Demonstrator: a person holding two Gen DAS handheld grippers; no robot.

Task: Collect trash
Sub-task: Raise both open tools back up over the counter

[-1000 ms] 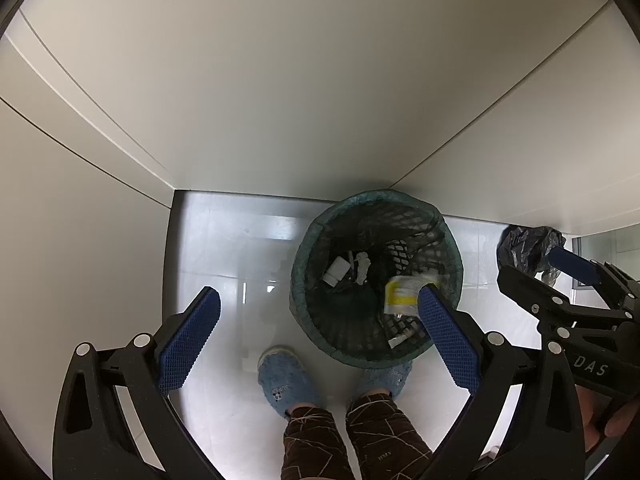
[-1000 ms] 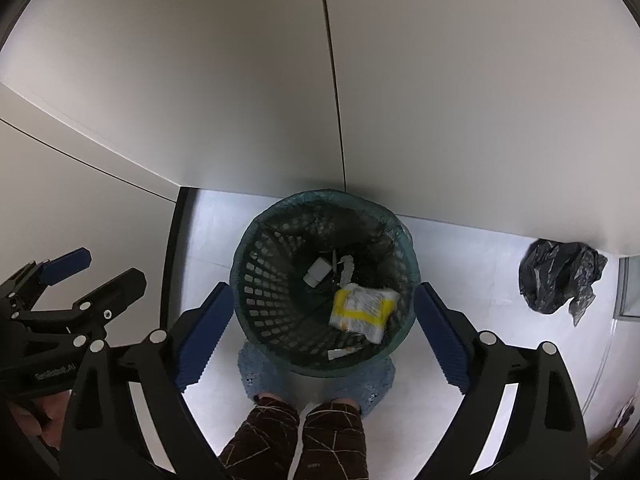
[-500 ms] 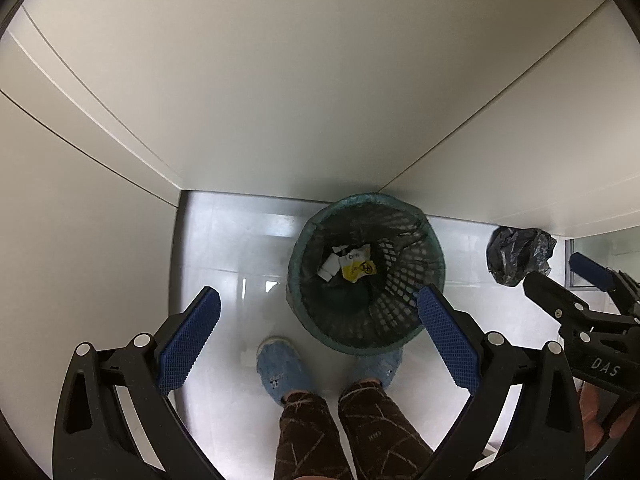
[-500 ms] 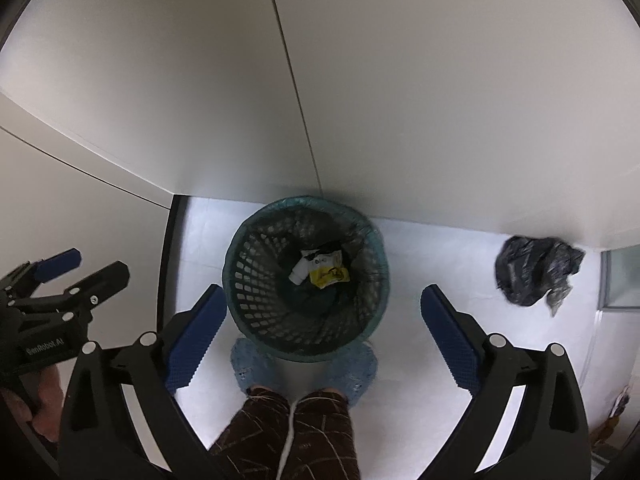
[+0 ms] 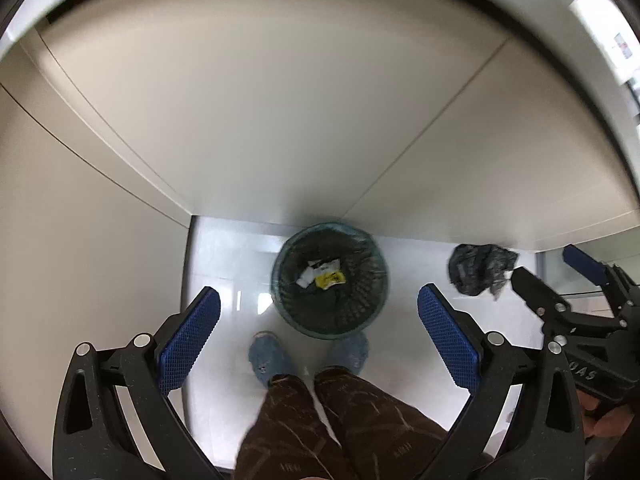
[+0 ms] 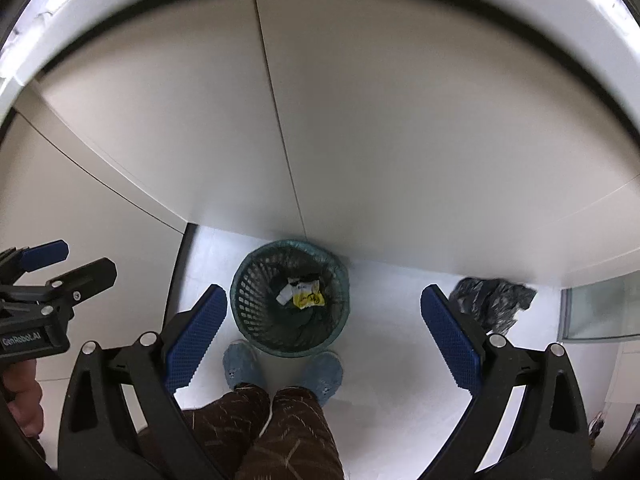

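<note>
Above floor [image 5: 224, 272], fingers [image 5: 188, 336] wide, empty.

The whole left wrist view is softly blurred. The waste basket [image 5: 330, 280] holds a yellow wrapper [image 5: 330, 279] whose print is too small to read, beside white scraps [image 5: 306, 278] of unclear kind. The black bag [image 5: 478, 268] is crumpled, its contents hidden. The person's legs [image 6: 280, 432] are cut off by the bottom edge. The basket's foot hides the shoe [image 6: 324, 372] tips.
</note>
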